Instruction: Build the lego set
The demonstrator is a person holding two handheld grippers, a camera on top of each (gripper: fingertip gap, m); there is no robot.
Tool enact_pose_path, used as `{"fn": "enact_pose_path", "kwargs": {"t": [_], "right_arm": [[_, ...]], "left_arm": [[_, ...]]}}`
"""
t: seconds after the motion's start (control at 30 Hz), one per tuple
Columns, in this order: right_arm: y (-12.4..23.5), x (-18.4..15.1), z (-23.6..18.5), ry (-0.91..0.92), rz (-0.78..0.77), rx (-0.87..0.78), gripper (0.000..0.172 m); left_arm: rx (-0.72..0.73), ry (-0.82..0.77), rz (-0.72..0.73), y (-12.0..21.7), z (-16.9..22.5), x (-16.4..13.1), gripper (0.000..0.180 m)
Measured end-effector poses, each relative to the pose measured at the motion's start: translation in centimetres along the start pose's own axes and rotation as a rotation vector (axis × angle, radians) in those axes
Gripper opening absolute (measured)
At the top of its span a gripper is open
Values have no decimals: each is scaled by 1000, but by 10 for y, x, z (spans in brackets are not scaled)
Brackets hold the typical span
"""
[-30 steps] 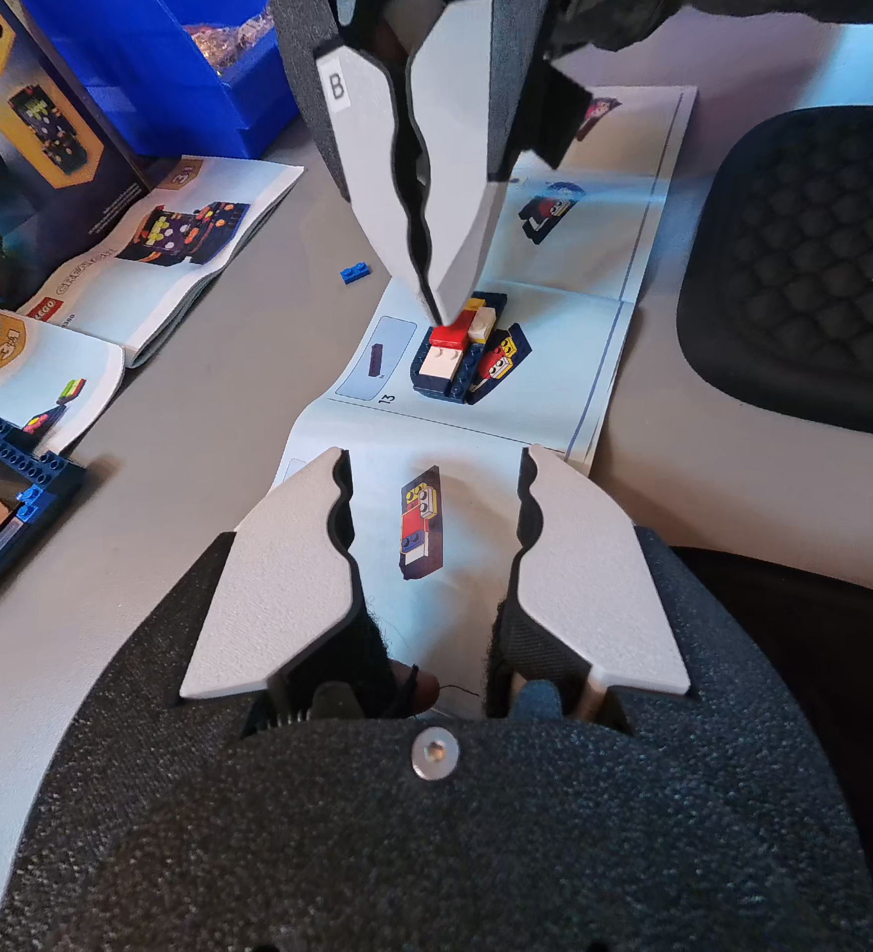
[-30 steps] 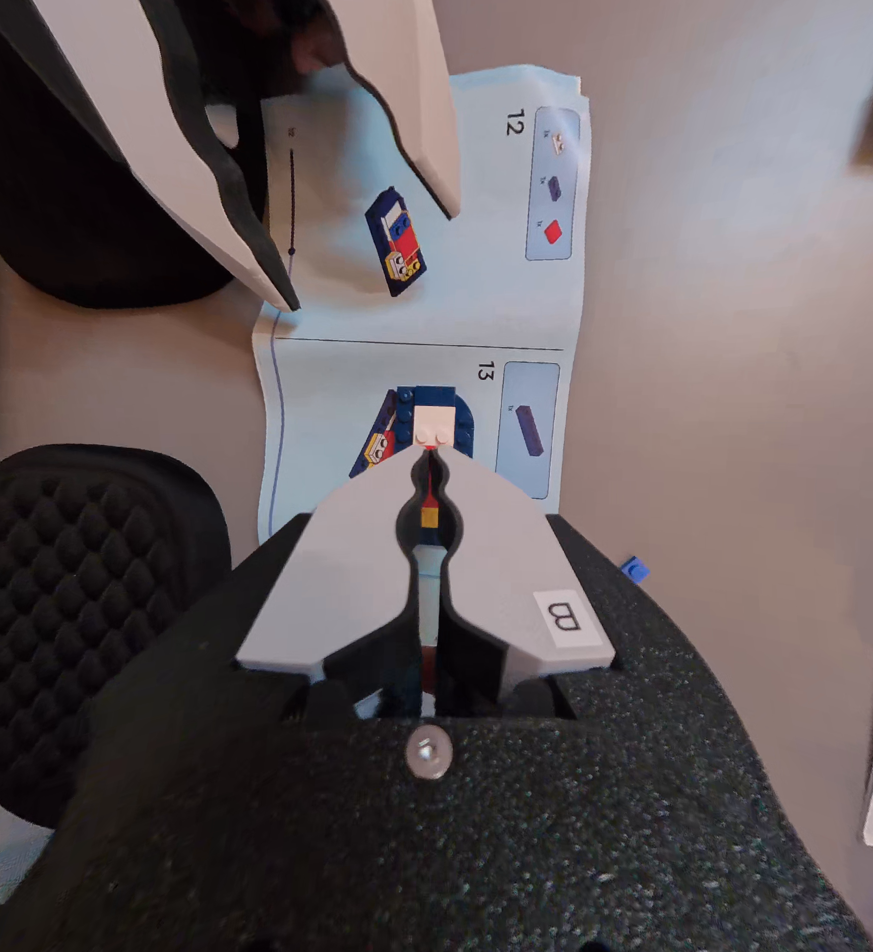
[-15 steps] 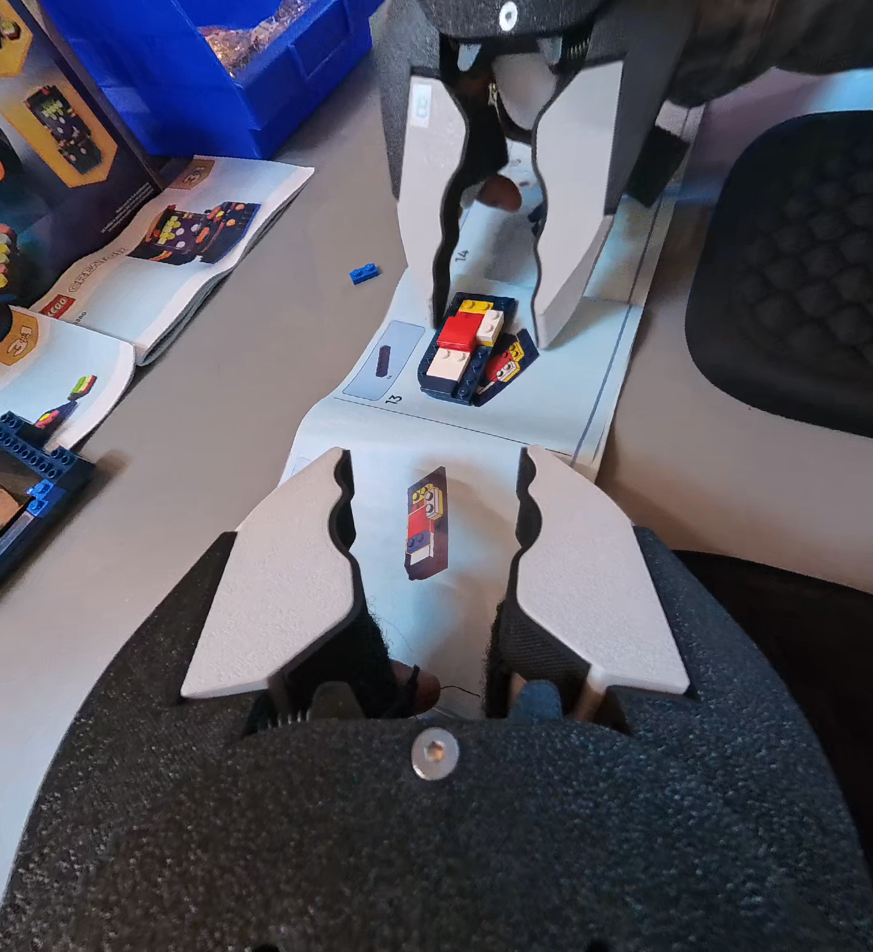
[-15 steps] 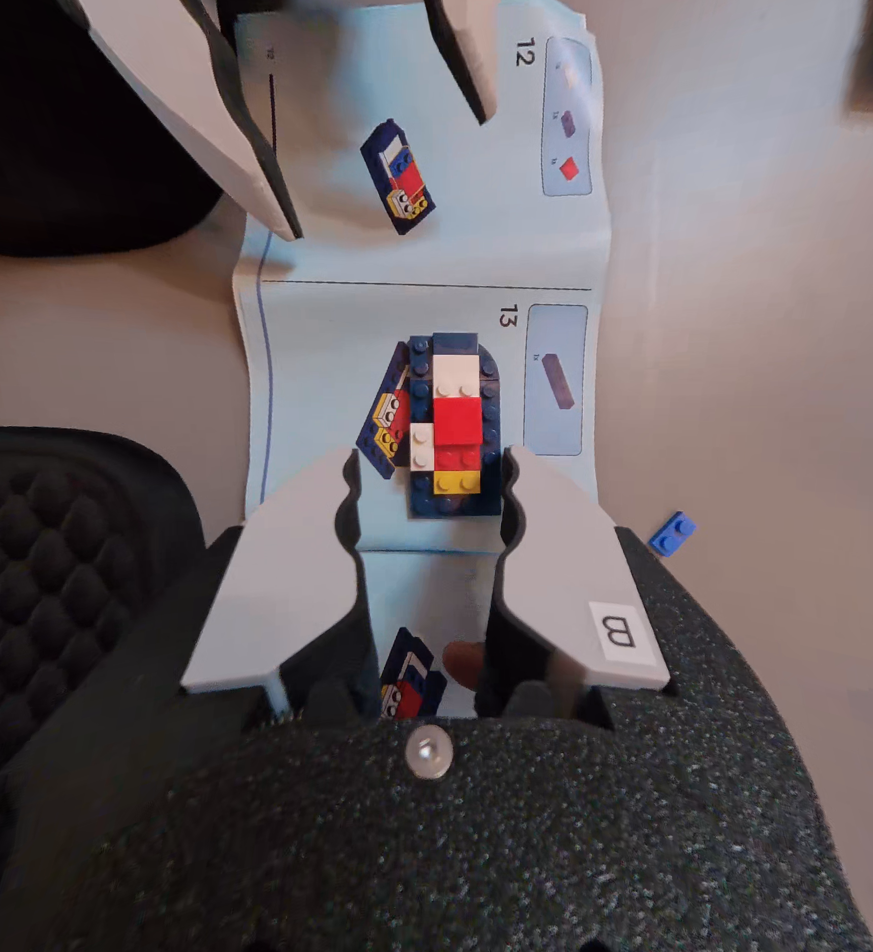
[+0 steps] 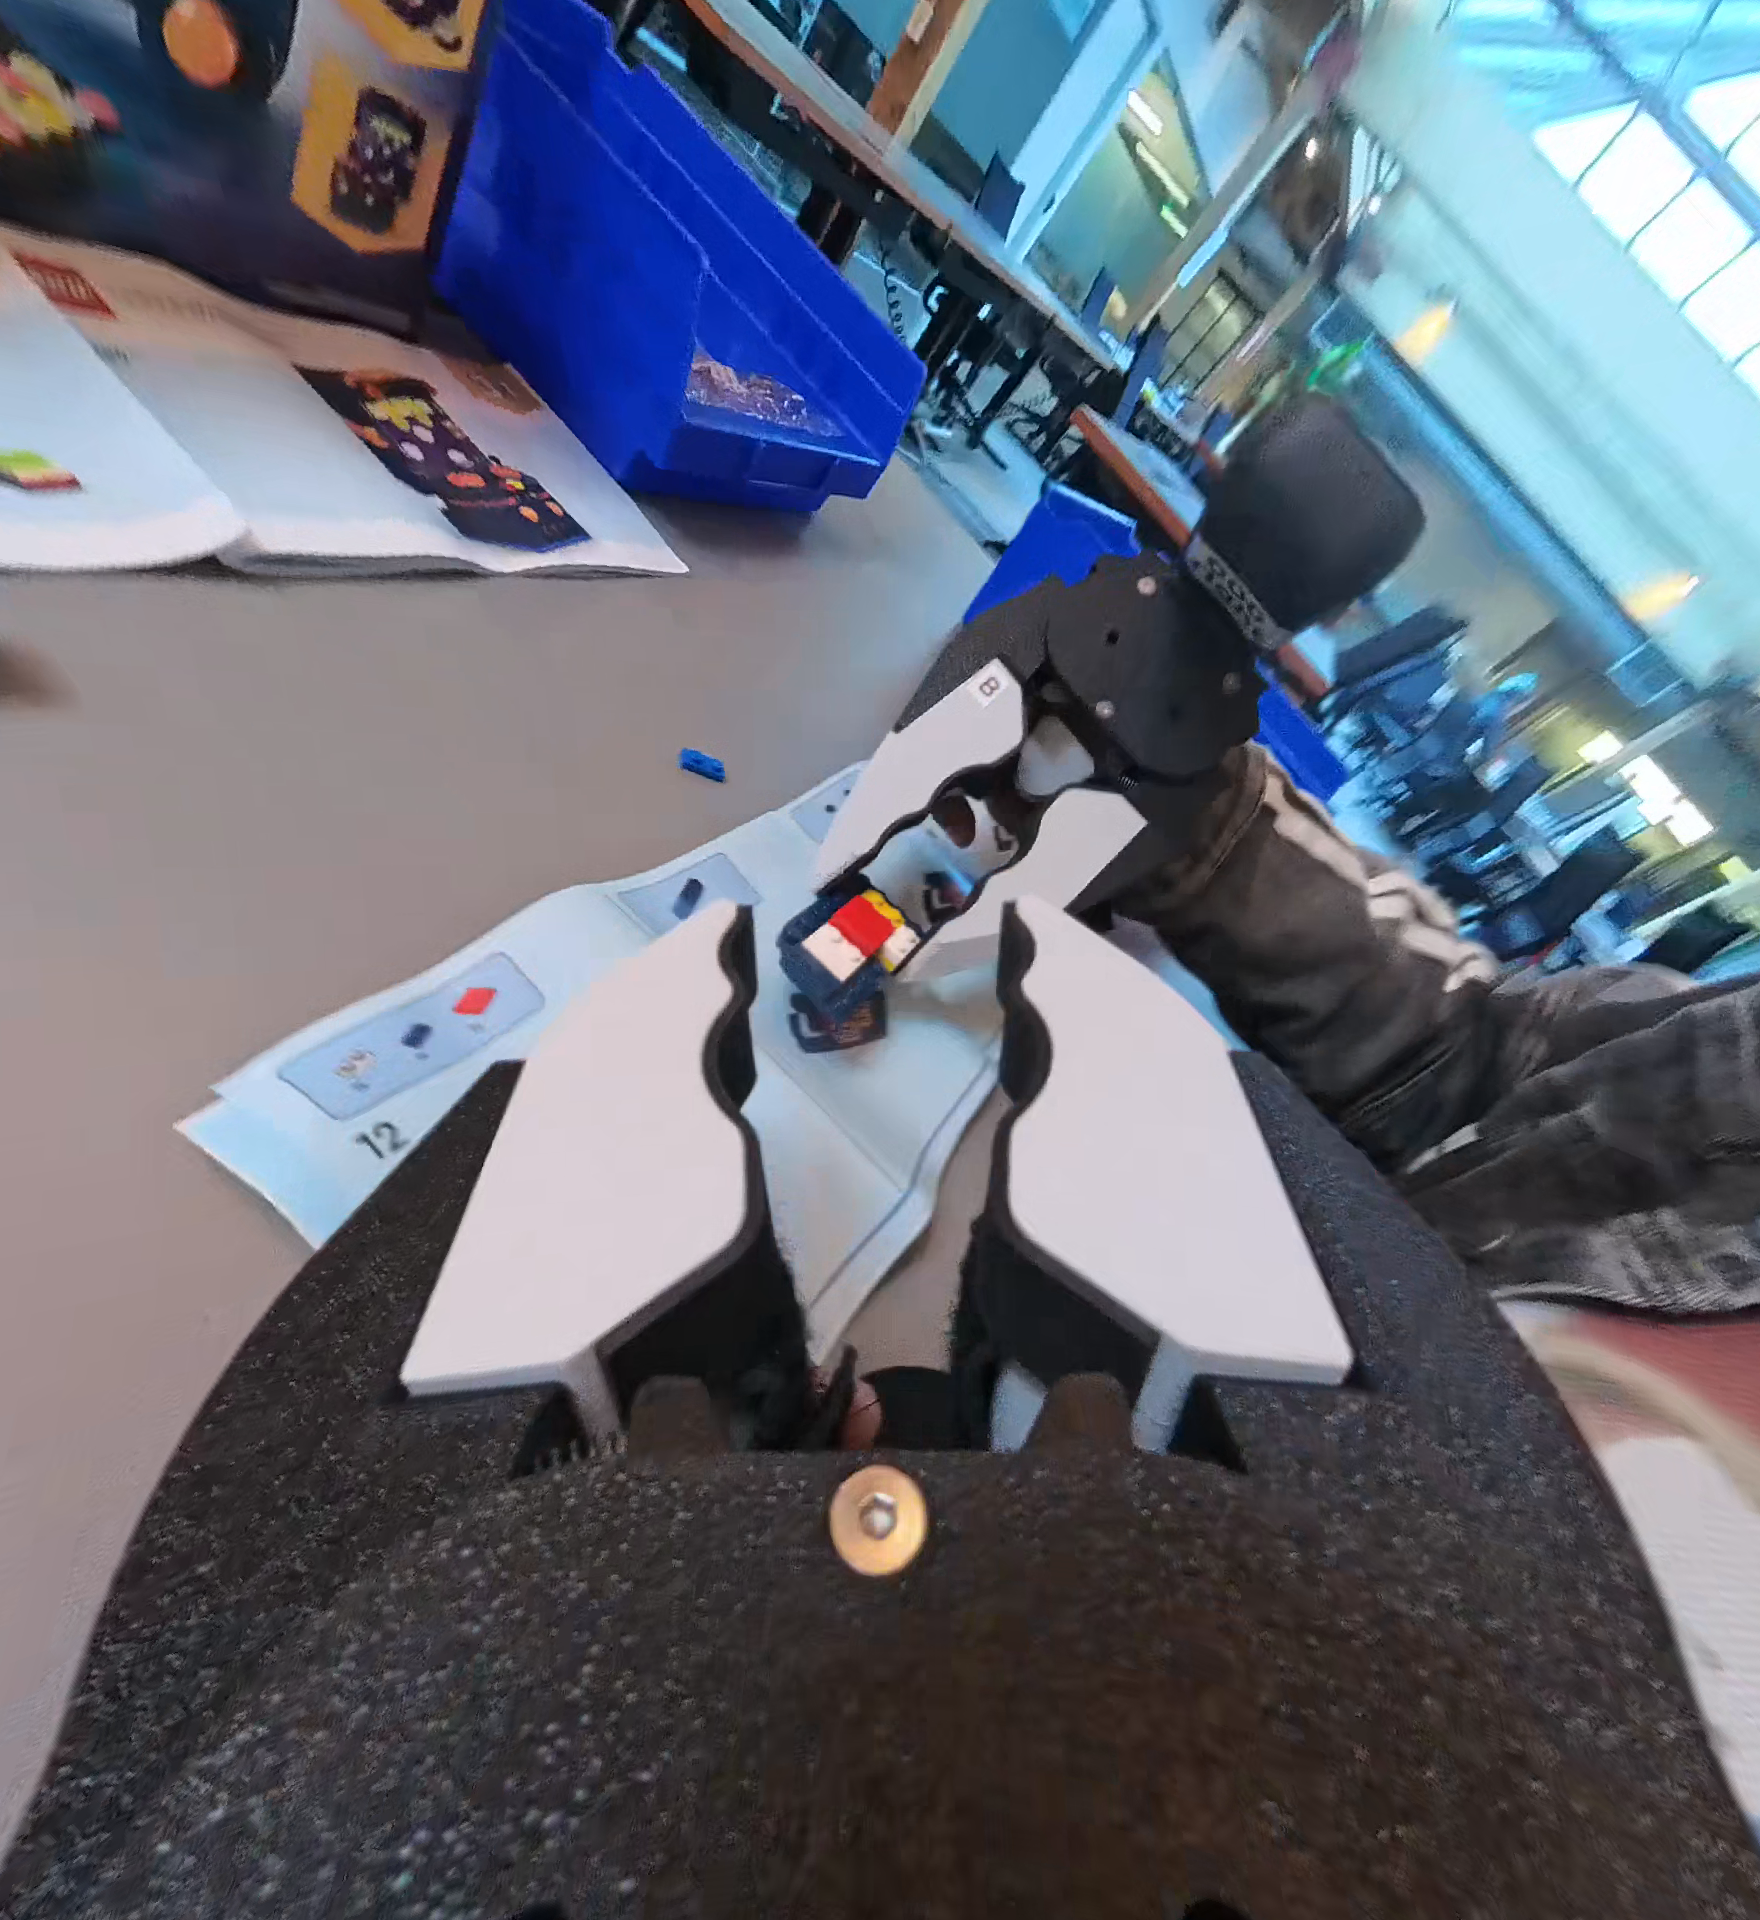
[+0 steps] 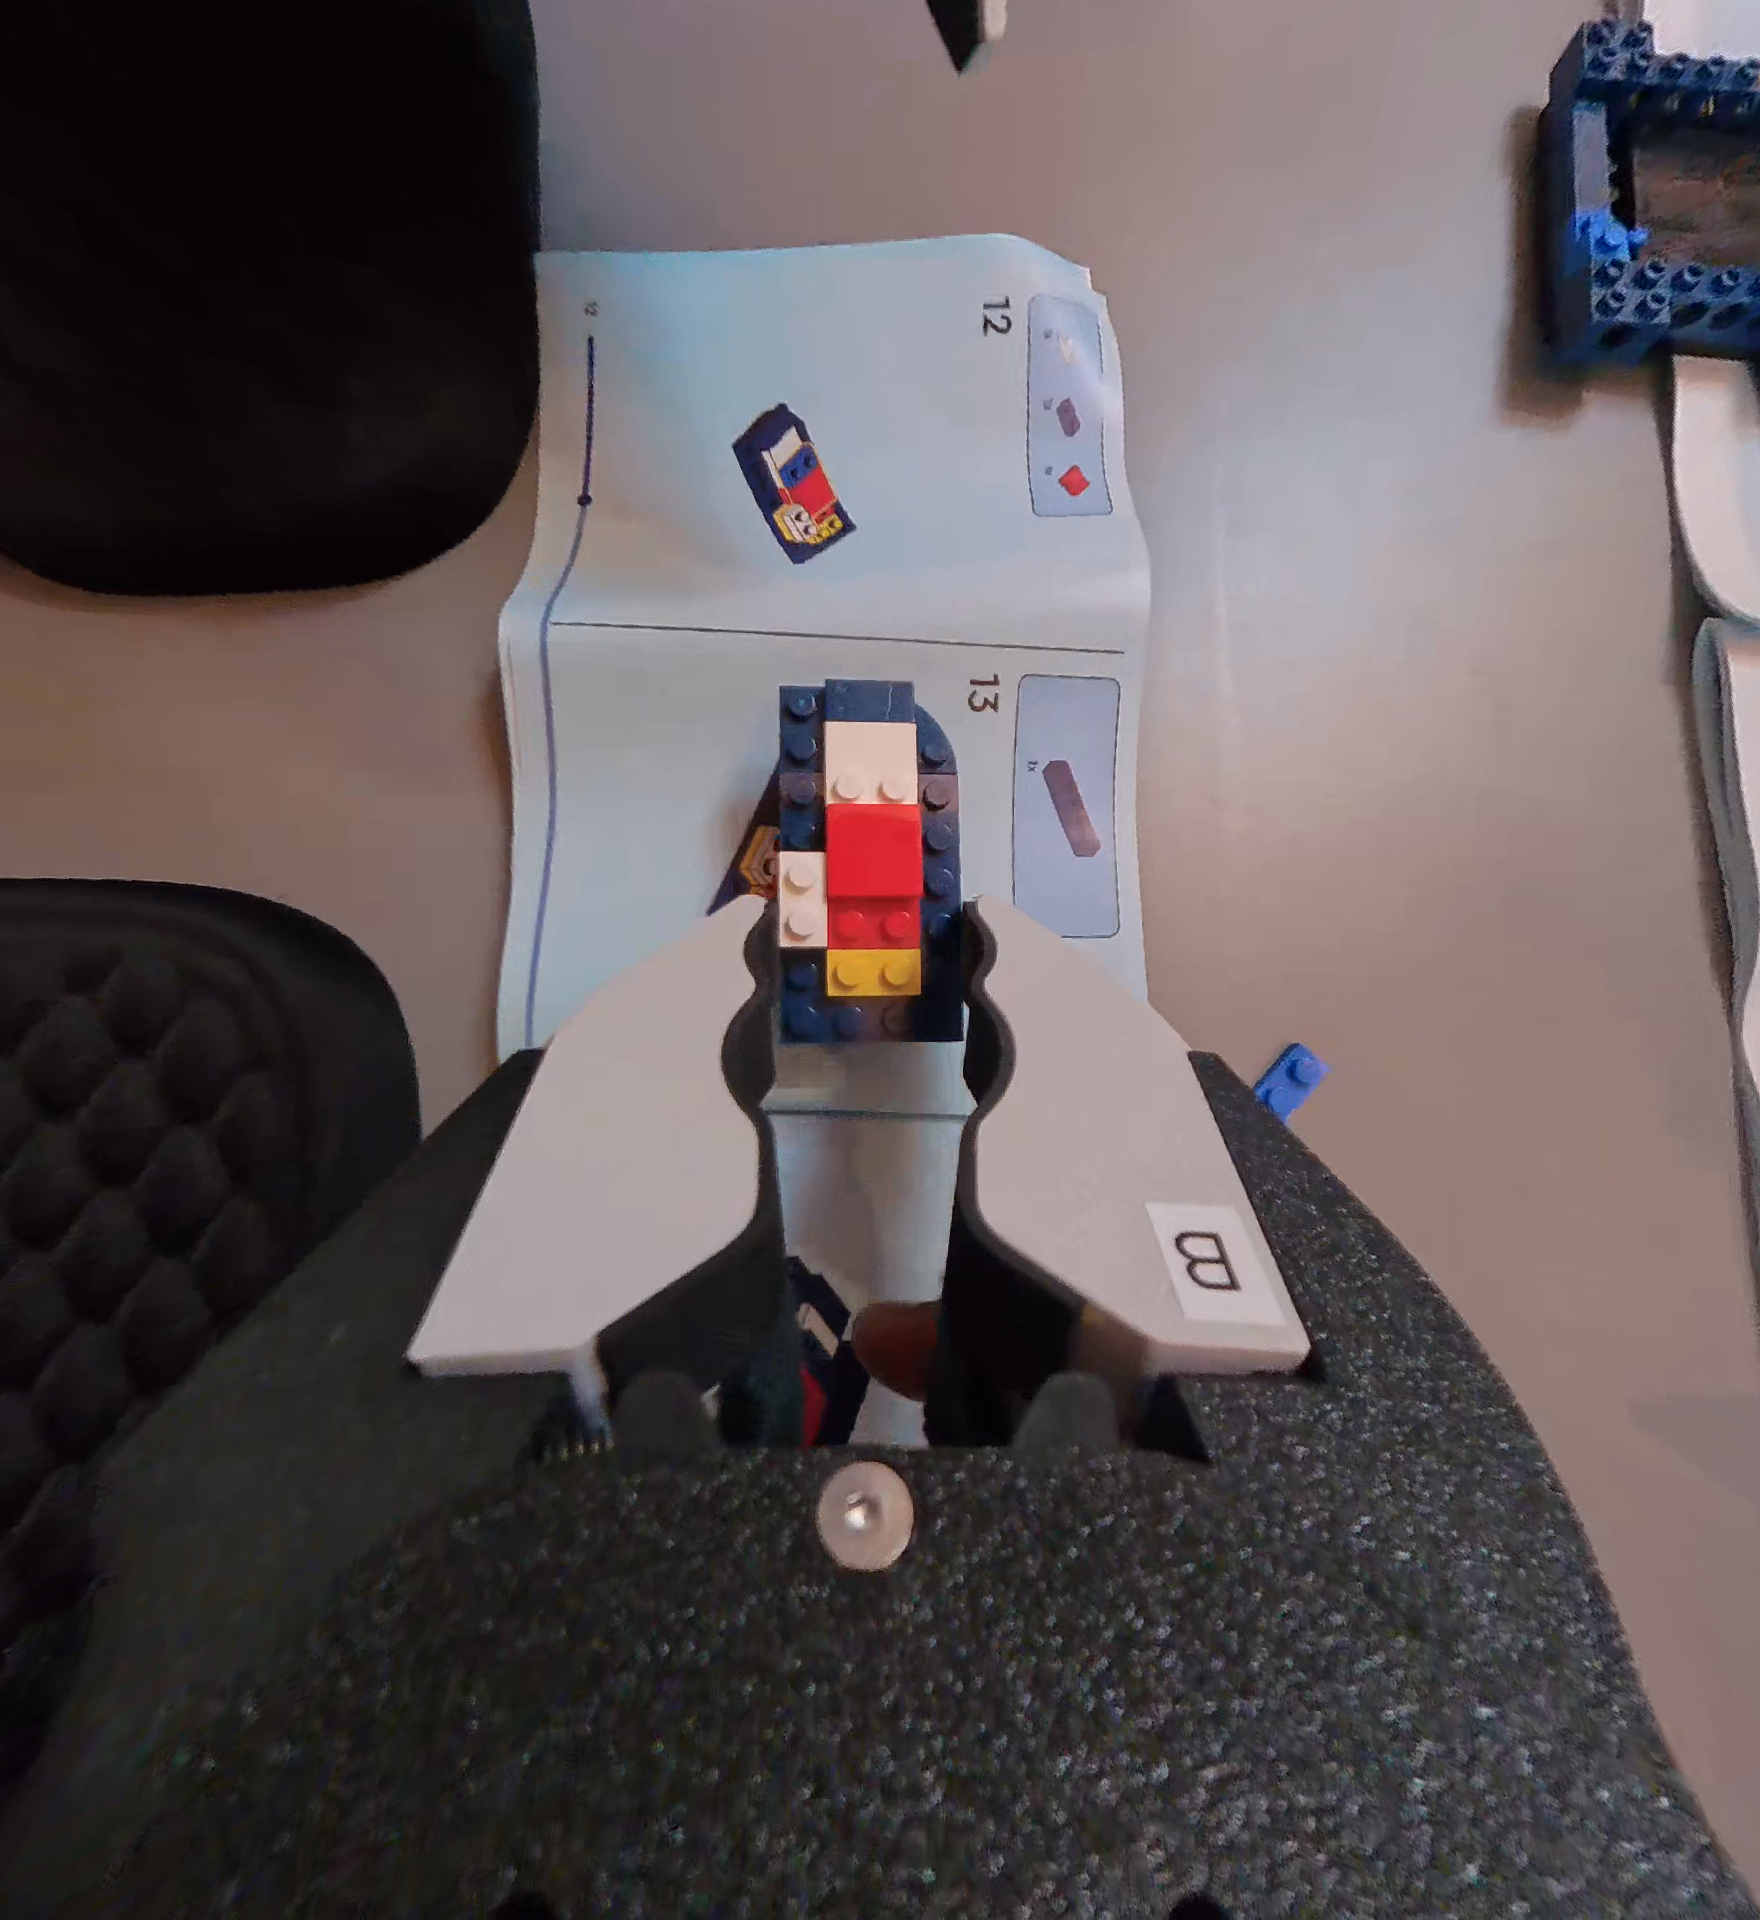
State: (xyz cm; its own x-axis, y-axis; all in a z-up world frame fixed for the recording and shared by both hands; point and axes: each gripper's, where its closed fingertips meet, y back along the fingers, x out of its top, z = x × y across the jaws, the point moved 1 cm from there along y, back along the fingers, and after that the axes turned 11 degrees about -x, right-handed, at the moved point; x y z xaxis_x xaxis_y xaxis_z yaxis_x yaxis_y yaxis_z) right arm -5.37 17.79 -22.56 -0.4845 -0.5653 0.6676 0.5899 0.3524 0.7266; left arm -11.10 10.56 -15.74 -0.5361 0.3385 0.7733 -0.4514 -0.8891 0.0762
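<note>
Right gripper (image 6: 865, 914) — its two grey fingers are closed on the near end of a small brick model (image 6: 868, 862), dark blue with white, red and yellow bricks on top; the black pads press its long sides. In the left wrist view the model (image 5: 848, 948) is tilted and lifted just above a pale-blue instruction sheet (image 5: 855, 1143) that lies on the grey table (image 5: 336, 790). Left gripper (image 5: 871, 940) — jaws apart with nothing between them, near the model but not touching it. A loose blue plate (image 5: 701, 765) lies on the table beyond the sheet. Farther left: an open booklet (image 5: 336, 488) and a blue bin (image 5: 647, 291). In the right wrist view, a black cushioned pad (image 6: 128, 1143) is beside the sheet, and a dark-blue brick frame (image 6: 1686, 187) is at the far corner.
</note>
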Motion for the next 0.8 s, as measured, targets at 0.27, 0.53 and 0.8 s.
{"fn": "enact_pose_path", "kwargs": {"t": [0.27,0.53,0.8], "right_arm": [[40,41,-10,-10,2,-23,33],[52,56,-41,-9,-22,-38,33],[45,52,-53,12,-24,-40,33]], "left_arm": [[-170,395,35,-26,22,-23,63],[-296,729,4,-40,41,-41,64],[-361,776,-53,-49,51,-46,35]]}}
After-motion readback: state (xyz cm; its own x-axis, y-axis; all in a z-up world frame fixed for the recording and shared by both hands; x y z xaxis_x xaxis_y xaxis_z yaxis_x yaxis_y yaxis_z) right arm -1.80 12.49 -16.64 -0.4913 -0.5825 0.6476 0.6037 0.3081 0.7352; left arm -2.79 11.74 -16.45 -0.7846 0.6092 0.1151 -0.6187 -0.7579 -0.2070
